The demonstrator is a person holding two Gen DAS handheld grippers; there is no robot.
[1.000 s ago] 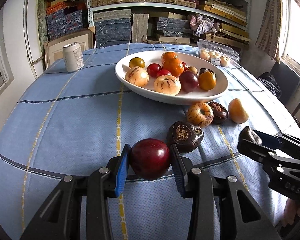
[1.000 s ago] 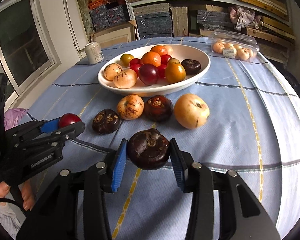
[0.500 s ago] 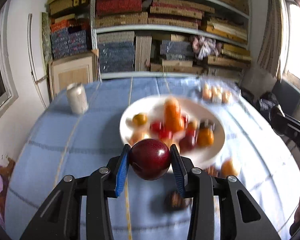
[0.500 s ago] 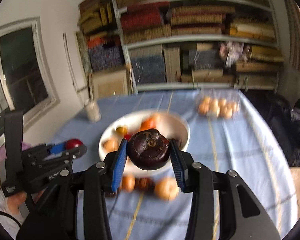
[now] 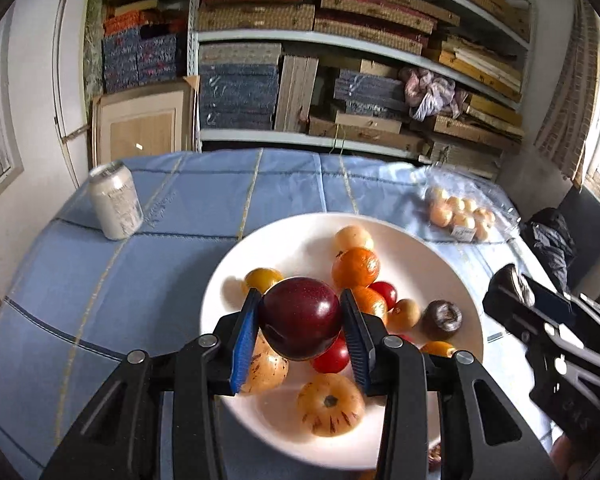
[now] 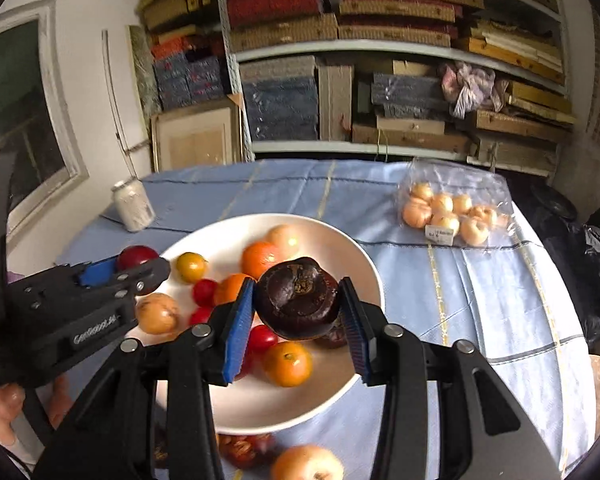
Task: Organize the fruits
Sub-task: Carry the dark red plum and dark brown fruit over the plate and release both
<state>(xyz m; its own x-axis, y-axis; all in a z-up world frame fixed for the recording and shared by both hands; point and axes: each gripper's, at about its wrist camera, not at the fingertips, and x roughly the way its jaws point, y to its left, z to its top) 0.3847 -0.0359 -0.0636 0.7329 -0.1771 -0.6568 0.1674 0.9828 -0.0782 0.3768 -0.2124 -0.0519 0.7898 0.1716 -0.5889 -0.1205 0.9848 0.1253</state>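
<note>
My left gripper [image 5: 300, 320] is shut on a dark red plum [image 5: 300, 318] and hangs above the white bowl [image 5: 432, 256], over its near left part. My right gripper [image 6: 296, 306] is shut on a wrinkled dark brown fruit [image 6: 296, 304], held above the same bowl [image 6: 340, 240] on its right side. The bowl holds several fruits: oranges [image 5: 356, 268], small red ones [image 5: 332, 358], yellow ones and striped pale ones [image 5: 330, 404]. Each gripper shows at the edge of the other's view, the left gripper [image 6: 112, 268] on the left and the right gripper [image 5: 516, 284] on the right.
The round table has a blue cloth [image 5: 120, 280]. A pale drink can [image 5: 116, 206] stands at the far left. A clear bag of pale fruits [image 6: 452, 212] lies at the far right. Loose fruits [image 6: 306, 464] lie in front of the bowl. Shelves packed with boxes fill the back wall.
Both grippers have risen from the table and moved forward over the bowl, each still carrying its fruit. The loose fruits on the cloth now lie below and behind them.
</note>
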